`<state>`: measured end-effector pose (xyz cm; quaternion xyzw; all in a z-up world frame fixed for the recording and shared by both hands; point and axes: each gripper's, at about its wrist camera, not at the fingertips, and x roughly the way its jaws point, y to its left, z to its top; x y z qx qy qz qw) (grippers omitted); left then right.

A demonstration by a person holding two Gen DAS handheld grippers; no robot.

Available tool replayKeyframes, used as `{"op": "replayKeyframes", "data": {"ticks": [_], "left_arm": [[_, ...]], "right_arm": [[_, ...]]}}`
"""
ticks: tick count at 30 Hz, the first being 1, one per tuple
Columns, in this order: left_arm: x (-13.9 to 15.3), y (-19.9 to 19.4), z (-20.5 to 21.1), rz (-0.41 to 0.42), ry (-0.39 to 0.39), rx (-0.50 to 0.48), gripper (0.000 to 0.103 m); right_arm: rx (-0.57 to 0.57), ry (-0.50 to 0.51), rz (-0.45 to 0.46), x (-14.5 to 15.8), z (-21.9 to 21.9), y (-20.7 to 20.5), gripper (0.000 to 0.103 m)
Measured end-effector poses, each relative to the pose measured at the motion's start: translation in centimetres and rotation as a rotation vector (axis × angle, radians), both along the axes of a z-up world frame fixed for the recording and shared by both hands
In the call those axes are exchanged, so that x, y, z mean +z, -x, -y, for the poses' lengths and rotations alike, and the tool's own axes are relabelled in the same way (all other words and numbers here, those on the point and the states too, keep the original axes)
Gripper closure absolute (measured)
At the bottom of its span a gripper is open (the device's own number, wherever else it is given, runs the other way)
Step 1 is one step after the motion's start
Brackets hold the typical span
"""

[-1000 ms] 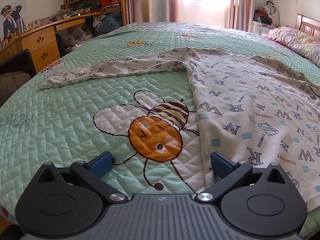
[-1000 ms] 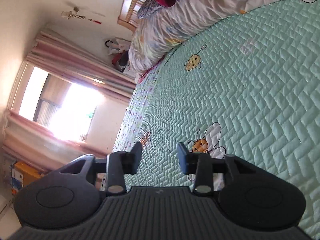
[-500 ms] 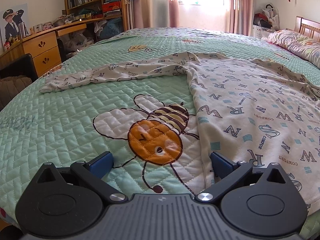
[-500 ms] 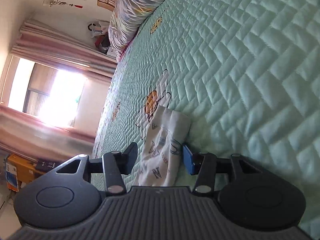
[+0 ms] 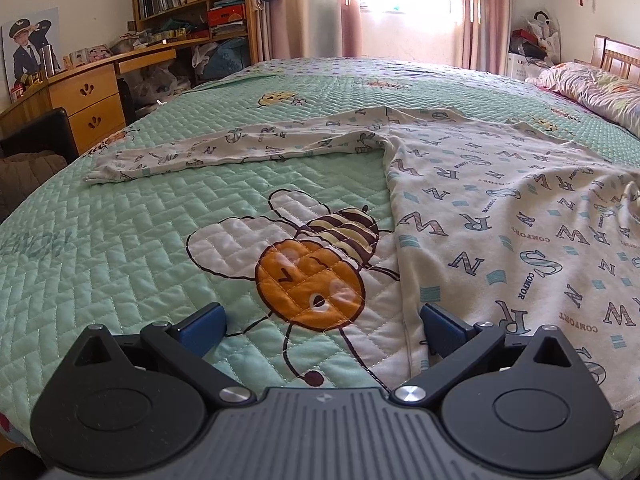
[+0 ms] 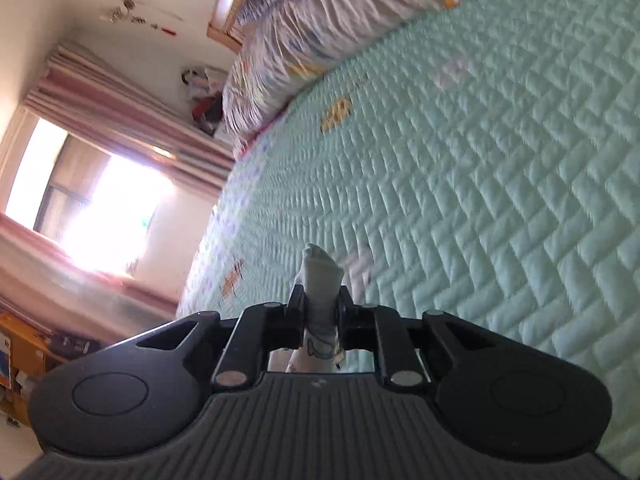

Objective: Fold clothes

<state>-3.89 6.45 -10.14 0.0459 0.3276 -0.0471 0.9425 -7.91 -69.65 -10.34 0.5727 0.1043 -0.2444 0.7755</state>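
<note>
The letter-print shirt [image 5: 500,216] lies spread on the quilted bed [image 5: 120,248], one sleeve stretched out sideways. The right hand-held gripper [image 6: 320,312] has just closed, clamping a bunched bit of its cloth, so carry that across low and evenly. The left hand-held gripper [image 5: 322,330] hangs wide apart over the hem's near edge and should pinch there.

Letter-print white shirt [image 5: 500,216] spread flat on bed — one sleeve outstretched.

Pale cream shirt [image 5: 500,208], printed with grey-blue letters and small teal squares. Mint-green quilt [image 5: 120,248], stitched in a herringbone pattern, with an orange bee [image 5: 312,264] with white wings and brown-and-cream stripes. Black grippers with blue pads [image 5: 202,326]. Pink curtains [image 5: 352,8]. Honey-coloured wooden desk [image 5: 92,96] and shelves. Pillow [image 5: 592,88] in pale lilac with a soft floral print. Cream walls.
</note>
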Motion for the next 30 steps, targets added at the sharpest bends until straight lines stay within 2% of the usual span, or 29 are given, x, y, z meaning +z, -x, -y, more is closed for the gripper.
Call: {"op": "replayKeyframes", "data": {"ticks": [2, 3, 5, 7, 11, 12, 14, 15, 16, 19, 23, 28, 30], "left_arm": [[0.0, 0.0, -0.1, 0.002, 0.000, -0.002, 0.000], [0.1, 0.1, -0.1, -0.002, 0.000, -0.005, 0.000], [0.2, 0.0, -0.2, -0.010, 0.000, -0.013, 0.000], [0.2, 0.0, -0.2, -0.011, 0.002, -0.017, 0.000], [0.0, 0.1, 0.0, 0.003, -0.001, -0.012, 0.000], [0.0, 0.2, 0.0, 0.006, -0.002, -0.011, 0.000], [0.0, 0.2, 0.0, 0.006, -0.001, -0.013, 0.000], [0.0, 0.1, -0.1, 0.005, 0.000, -0.014, 0.000], [0.1, 0.1, -0.1, 0.004, 0.000, -0.016, 0.000], [0.0, 0.2, -0.2, 0.014, 0.005, -0.023, 0.000], [-0.3, 0.5, -0.5, 0.039, 0.015, -0.036, 0.000], [-0.8, 1.1, -0.9, 0.090, 0.032, -0.059, 0.000], [-0.9, 1.2, -1.1, 0.109, 0.038, -0.068, 0.000]], "right_arm": [[-0.009, -0.027, -0.001, -1.9, -0.9, 0.3, 0.071], [-0.023, -0.041, 0.008, -2.8, -1.3, 0.4, 0.057], [-0.048, -0.058, 0.069, -4.0, -2.1, 0.8, 0.055], [-0.064, -0.031, 0.100, -4.2, -2.6, 1.0, 0.052], [-0.038, 0.011, 0.069, -3.7, -2.4, 0.1, 0.048], [-0.029, 0.025, 0.051, -3.5, -2.2, -0.2, 0.049], [-0.019, 0.060, 0.004, -3.0, -2.0, -0.9, 0.059], [-0.012, 0.089, -0.037, -2.7, -2.1, -1.3, 0.083], [-0.006, 0.126, -0.067, -2.1, -2.4, -1.6, 0.092], [0.006, 0.249, -0.099, 0.2, -3.9, -2.1, 0.092], [0.079, 0.485, -0.102, 6.1, -8.0, -4.7, 0.092], [0.231, 0.750, -0.052, 12.9, -17.1, -9.6, 0.092], [0.302, 0.842, -0.042, 14.5, -21.9, -12.1, 0.092]]}}
